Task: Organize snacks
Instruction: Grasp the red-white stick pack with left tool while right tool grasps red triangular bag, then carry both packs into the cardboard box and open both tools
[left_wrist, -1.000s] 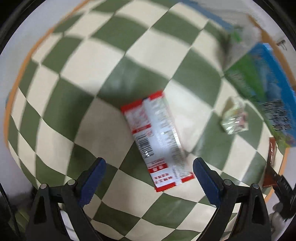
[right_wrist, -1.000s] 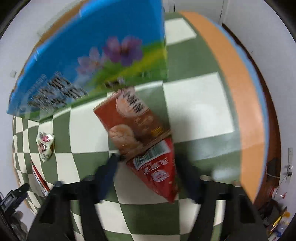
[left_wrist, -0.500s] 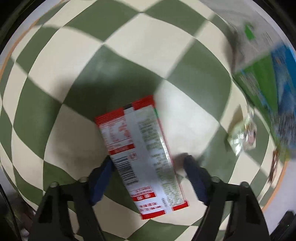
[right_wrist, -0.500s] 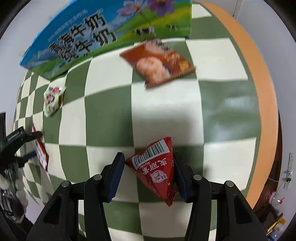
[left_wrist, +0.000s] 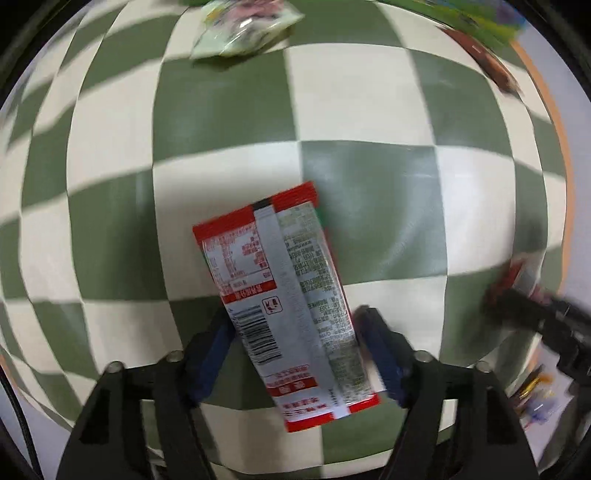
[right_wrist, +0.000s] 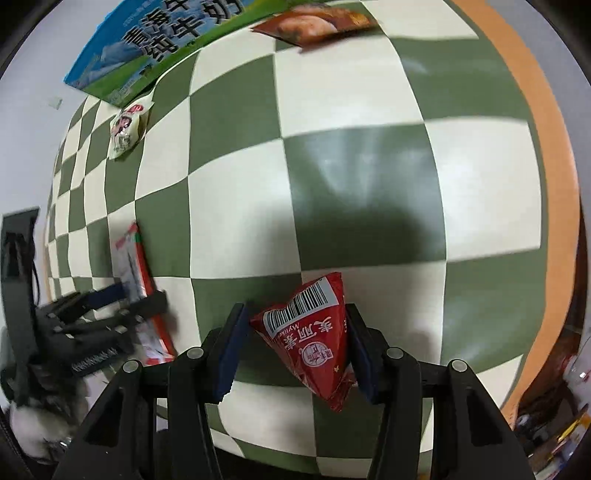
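- Left wrist view: the left gripper points down at the green-and-cream checked tablecloth, and a flat red-and-white foil snack packet, printed back and barcode up, sits between its blue-padded fingers.
- The jaws are opening at this moment; the left pad looks to be at the packet's edge, but blur keeps me from saying the right pad presses, so I read the packet as between the fingers rather than firmly clamped.
- A small pale clear-wrapped snack lies loose near the far edge, and a brown packet is a blurred streak at the upper right.
- Right wrist view: the right gripper has both blue pads pressed against a red pyramid-shaped pouch with a barcode, which hangs just above the cloth; its jaws are easing apart slightly.
- Far off, a blue-and-green printed carton lies along the table's edge, with a brown packet showing a bread picture just beside it and the pale snack close to its other end.
- The left gripper and its packet show at the left, blurred.
- Judgement: sorting looks mid-way; two snacks are in hand, at least two lie scattered, and no finished grouping is visible.
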